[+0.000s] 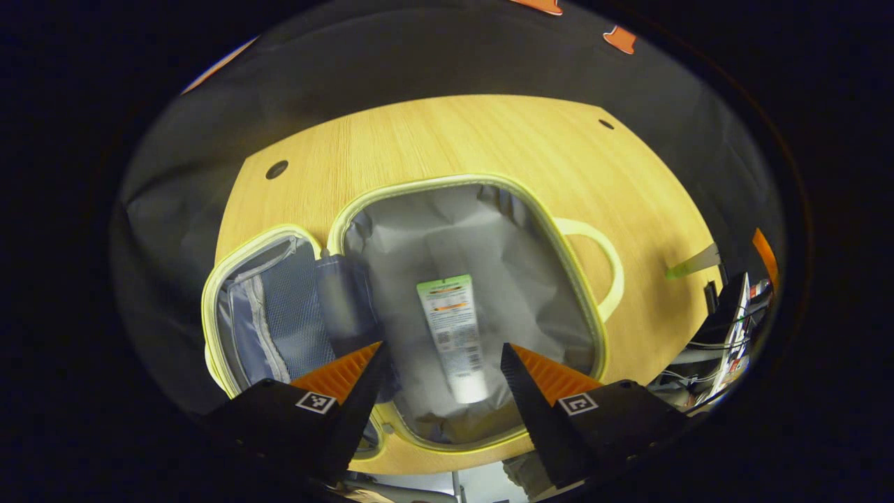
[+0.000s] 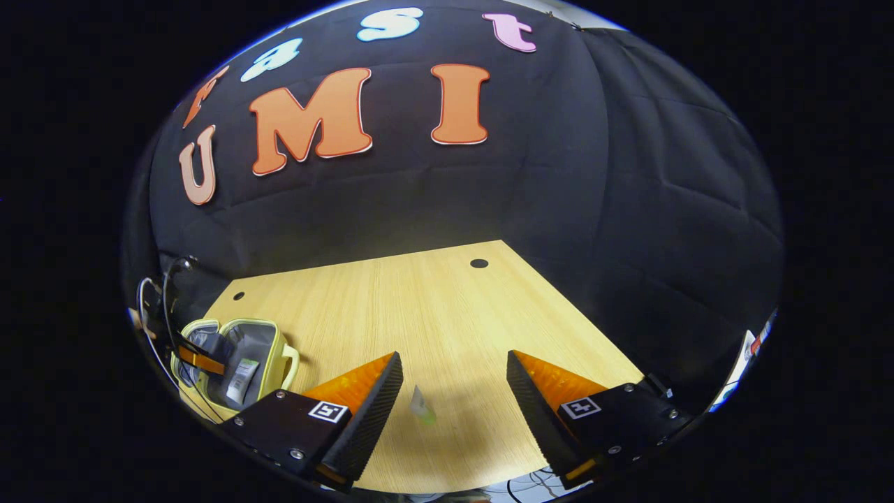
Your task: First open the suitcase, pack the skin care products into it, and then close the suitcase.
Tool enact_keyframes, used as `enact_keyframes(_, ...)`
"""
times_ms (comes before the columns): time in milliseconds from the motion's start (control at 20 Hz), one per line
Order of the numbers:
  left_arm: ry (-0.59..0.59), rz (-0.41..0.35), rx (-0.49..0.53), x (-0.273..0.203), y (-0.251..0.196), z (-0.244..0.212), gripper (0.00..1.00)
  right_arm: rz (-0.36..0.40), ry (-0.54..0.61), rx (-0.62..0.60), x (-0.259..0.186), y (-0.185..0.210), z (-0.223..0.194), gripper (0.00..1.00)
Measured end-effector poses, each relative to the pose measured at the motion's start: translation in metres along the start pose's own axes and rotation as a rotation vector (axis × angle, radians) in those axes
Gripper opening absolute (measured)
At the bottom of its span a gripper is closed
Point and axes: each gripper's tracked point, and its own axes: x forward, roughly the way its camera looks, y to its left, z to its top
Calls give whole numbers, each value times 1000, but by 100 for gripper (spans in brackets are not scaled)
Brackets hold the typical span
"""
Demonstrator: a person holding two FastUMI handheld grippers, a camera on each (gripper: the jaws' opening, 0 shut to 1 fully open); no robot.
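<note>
Already the suitcase (image 1: 461,307) lies open on the wooden desk (image 1: 489,140), its yellow-trimmed lid (image 1: 265,307) folded out to the left with a mesh pocket showing, the grey-lined main half to the right with a handle (image 1: 601,265) on its right side. A tube of skin care product (image 1: 457,335) lies inside the main half, on the lining, cap end toward the near rim. The left tongs (image 1: 441,381) hover above it, spread wide and gripping nothing, the tube visible in the gap between the fingers.

In the right gripper view, the right tongs (image 2: 454,391) are also released and empty, held over a bare stretch of desk with the suitcase (image 2: 237,363) well off to the left. A small pale scrap with a green tip (image 2: 421,406) sits on the desk between the fingers; what it is cannot be told.

By my reading, packing is in hand or just finishing. If no product remains outside, the next move calls for taking the lid at its left edge and swinging it over the main half, keeping the tube clear of the rim.
</note>
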Motion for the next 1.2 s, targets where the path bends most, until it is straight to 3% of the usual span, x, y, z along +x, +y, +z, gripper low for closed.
enact_keyframes(400, -211, -141, -238, -85, -73, 4, 98, 156, 125, -156, 47, 19, -67, 95)
enact_keyframes(600, -254, -70, -309, -98, -73, -16, 98, 238, 224, -212, 67, 28, -107, 96)
enact_keyframes(800, -415, 36, -355, -129, -69, -10, 98, 286, 292, -287, 85, 34, -139, 96)
enact_keyframes(1100, -509, 88, -394, -142, -77, -13, 98, 352, 338, -354, 100, 45, -159, 81)
enact_keyframes(1200, -518, 101, -408, -144, -77, -16, 98, 357, 344, -384, 103, 46, -163, 63)
